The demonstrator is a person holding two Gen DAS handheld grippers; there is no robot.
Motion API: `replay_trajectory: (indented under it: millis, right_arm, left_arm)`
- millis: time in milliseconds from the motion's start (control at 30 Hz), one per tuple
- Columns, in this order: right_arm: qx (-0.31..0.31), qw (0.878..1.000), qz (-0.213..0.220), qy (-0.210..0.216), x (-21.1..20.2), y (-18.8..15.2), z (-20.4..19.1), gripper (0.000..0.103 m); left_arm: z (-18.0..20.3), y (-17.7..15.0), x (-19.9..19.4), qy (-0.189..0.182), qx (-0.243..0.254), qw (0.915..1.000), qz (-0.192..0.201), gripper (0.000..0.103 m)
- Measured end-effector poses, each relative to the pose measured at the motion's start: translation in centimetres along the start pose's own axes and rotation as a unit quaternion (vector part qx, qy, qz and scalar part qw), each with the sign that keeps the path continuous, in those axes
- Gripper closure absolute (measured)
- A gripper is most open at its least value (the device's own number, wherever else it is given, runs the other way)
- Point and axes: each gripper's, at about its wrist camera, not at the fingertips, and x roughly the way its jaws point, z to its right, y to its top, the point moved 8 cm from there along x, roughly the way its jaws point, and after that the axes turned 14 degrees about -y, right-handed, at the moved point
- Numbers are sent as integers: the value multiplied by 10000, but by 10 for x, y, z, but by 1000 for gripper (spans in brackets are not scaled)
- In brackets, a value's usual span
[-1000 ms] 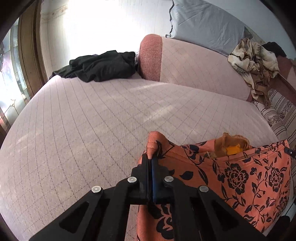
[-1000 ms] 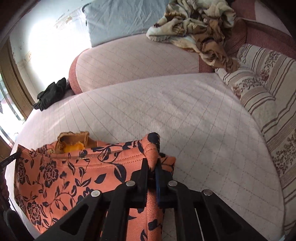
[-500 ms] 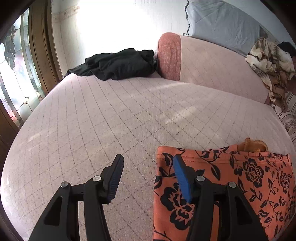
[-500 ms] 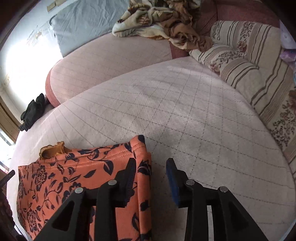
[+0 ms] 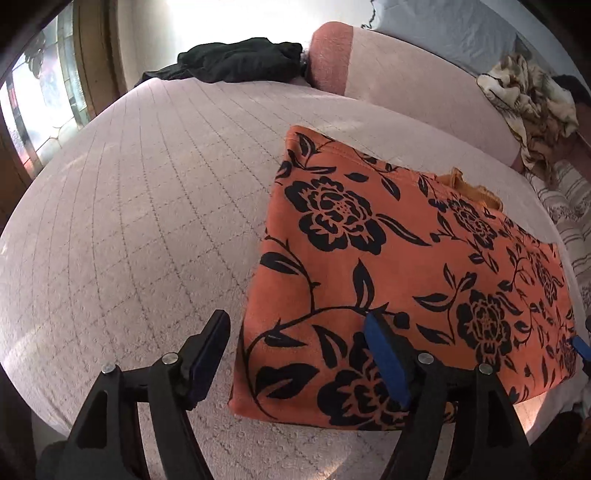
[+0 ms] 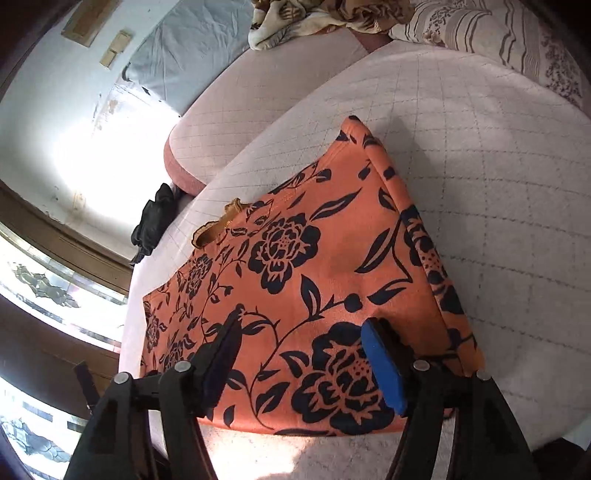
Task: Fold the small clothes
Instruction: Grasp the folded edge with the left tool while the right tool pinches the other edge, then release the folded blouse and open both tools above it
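item: orange floral garment [image 5: 399, 258], lying folded flat on the quilted bed [image 5: 140, 221] | your left gripper [image 5: 295, 354] and right gripper [image 6: 299, 354]: both wide, holding nothing | status: one fold looks done, further folding likely left

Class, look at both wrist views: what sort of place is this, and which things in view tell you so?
Most likely a bedroom in a home. The floral garment lies on a quilted pink bed, a striped pillow and a crumpled blanket sit at its far side, and a patterned-glass window stands beside it.
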Motion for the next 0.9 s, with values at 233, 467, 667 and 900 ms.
replay_trajectory:
  millis: [233,467,667,900]
  right_arm:
    - [-329,9994,-37,128,-4,-29,-15,16]
    - [322,9993,92,142,-28,-33,1,20]
    - [1377,9866,-661,580,-5,-74,23,19]
    - [2329,9666,-472,957,13,-49,46,18]
  left_arm:
    - [6,-7,-10,239,184,9995,-83,26]
    - [16,-12,-17,182,259,9995,-39,26]
    - [30,-14,-26,113,401,9991,2,26]
    - [43,-11,-28,-28,365,9993,67,26]
